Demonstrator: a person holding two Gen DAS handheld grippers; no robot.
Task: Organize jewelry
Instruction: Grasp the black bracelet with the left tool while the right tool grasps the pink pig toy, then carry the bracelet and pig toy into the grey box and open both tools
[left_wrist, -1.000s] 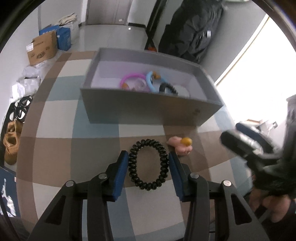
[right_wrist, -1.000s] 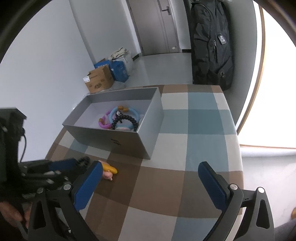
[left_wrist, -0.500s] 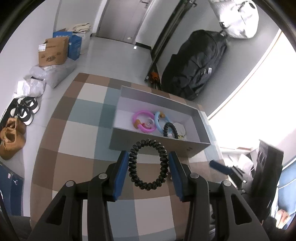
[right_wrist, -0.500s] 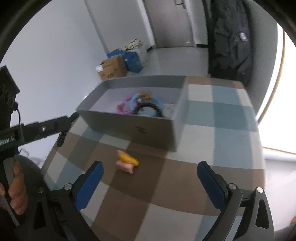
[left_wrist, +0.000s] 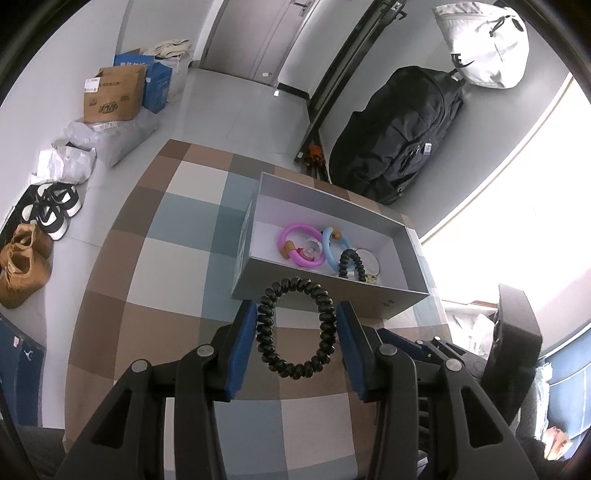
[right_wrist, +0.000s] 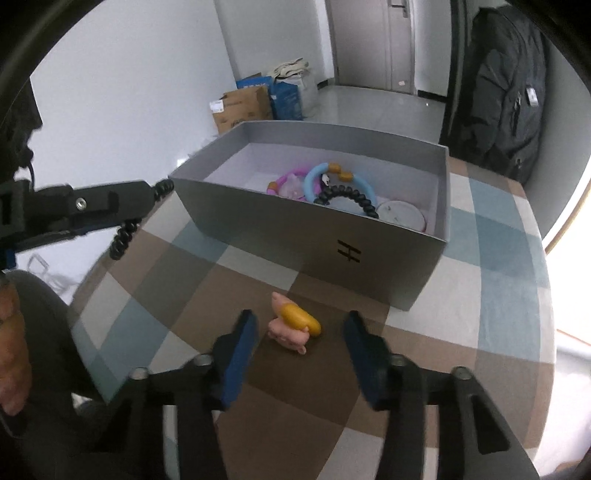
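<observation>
Both wrist views are fisheye: black vignette at the corners, straight edges bowed toward the rim. Daylight enters from the right edge of each frame and blows out to pure white there. The checked brown, blue and cream tablecloth (left_wrist: 155, 266) is evenly lit, sharp in the left view. The open grey cardboard box (right_wrist: 295, 236) casts a soft shadow toward the lower right in the right view. That view's lower foreground is motion-blurred. The room beyond is dimmer, with slight colour noise.
</observation>
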